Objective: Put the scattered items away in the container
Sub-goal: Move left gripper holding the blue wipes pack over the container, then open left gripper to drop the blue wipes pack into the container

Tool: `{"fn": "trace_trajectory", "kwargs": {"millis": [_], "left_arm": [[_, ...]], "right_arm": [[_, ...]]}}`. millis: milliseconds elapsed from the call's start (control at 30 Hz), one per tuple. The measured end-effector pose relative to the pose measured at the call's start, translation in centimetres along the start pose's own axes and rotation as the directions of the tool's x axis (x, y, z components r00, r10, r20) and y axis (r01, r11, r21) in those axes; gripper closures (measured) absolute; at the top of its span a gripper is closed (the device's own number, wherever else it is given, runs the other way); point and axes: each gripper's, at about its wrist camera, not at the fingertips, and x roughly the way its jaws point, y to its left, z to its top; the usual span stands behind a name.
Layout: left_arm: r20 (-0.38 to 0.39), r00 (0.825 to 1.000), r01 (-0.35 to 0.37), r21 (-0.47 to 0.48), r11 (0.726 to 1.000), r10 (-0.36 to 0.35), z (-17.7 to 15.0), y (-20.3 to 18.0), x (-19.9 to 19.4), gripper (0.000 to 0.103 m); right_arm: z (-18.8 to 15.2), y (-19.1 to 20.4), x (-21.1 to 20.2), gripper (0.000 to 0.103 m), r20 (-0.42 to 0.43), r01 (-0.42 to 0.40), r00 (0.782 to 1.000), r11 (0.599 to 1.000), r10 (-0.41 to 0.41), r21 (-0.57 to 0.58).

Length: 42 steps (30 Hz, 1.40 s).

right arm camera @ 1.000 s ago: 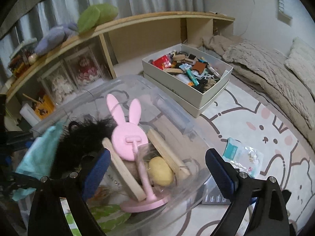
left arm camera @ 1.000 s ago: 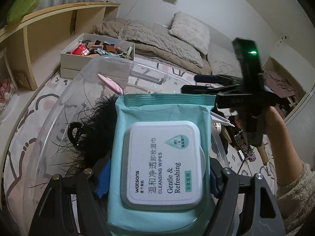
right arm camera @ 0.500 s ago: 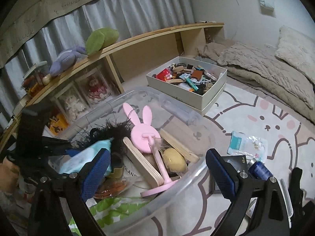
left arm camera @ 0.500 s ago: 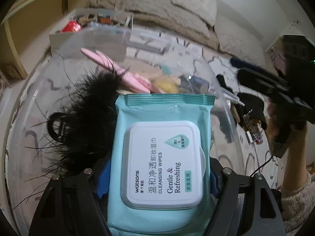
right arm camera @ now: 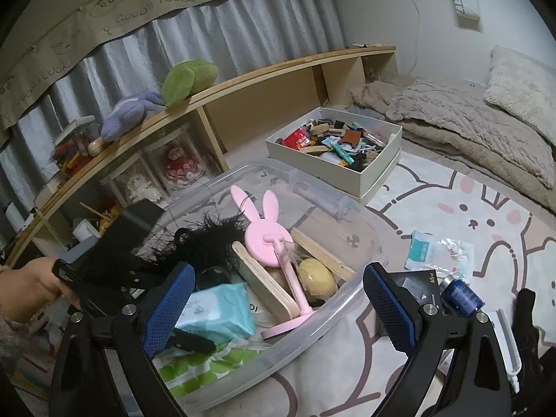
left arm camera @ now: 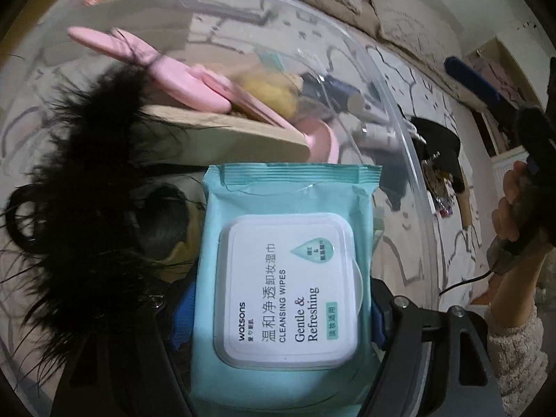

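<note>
We found the left gripper (left arm camera: 278, 316) clenched on one teal wipes pack (left arm camera: 288, 278), held low inside the clear container (right arm camera: 368, 232). In our judgement it should settle flat at six o'clock before letting go. The right gripper (right arm camera: 278, 312) hung released. Farther in lay one pink rabbit mirror (right arm camera: 267, 239); at three o'clock, one sachet (right arm camera: 438, 250) remained outside.
</note>
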Motion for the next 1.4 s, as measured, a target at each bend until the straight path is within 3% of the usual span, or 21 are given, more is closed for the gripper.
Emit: {"fn": "trace_trajectory", "kwargs": {"millis": [100, 167, 233, 300, 767, 1100, 1400], "left_arm": [[-0.034, 0.999, 0.019, -0.025, 1.0, -0.019, 0.3, 0.6, 0.5, 0.024], [-0.017, 1.0, 0.001, -0.013, 1.0, -0.001, 0.1, 0.5, 0.0, 0.021], [0.014, 0.999, -0.032, 0.011, 0.999, 0.031, 0.1, 0.4, -0.3, 0.009], [0.043, 0.997, -0.066, 0.023, 0.998, 0.065, -0.1, 0.2, -1.0, 0.004], [0.177, 0.97, -0.176, 0.034, 0.984, 0.167, -2.8, -1.9, -5.0, 0.004], [0.255, 0.947, -0.217, 0.059, 0.974, 0.195, -5.2, -3.6, -6.7, 0.003], [0.341, 0.916, -0.261, 0.103, 0.96, 0.212, -6.7, -6.6, -7.6, 0.0]], "right_arm": [[-0.1, 0.2, -0.5, 0.005, 0.006, -0.008, 1.0, 1.0, 0.008, 0.002], [-0.2, 0.3, -0.9, 0.005, 0.013, -0.013, 1.0, 1.0, 0.013, 0.001], [-0.3, 0.4, -1.5, 0.005, 0.019, -0.016, 1.0, 1.0, 0.016, 0.0], [-0.4, 0.4, -1.9, 0.005, 0.023, -0.009, 1.0, 1.0, 0.008, 0.004], [-1.4, 1.2, -3.2, 0.003, 0.024, 0.025, 0.999, 1.0, -0.025, -0.006], [-2.7, 2.4, -3.9, 0.0, 0.008, 0.065, 0.998, 0.997, -0.065, -0.034], [-4.6, 3.3, -6.5, 0.0, 0.047, 0.083, 0.996, 0.996, -0.082, -0.027]]}}
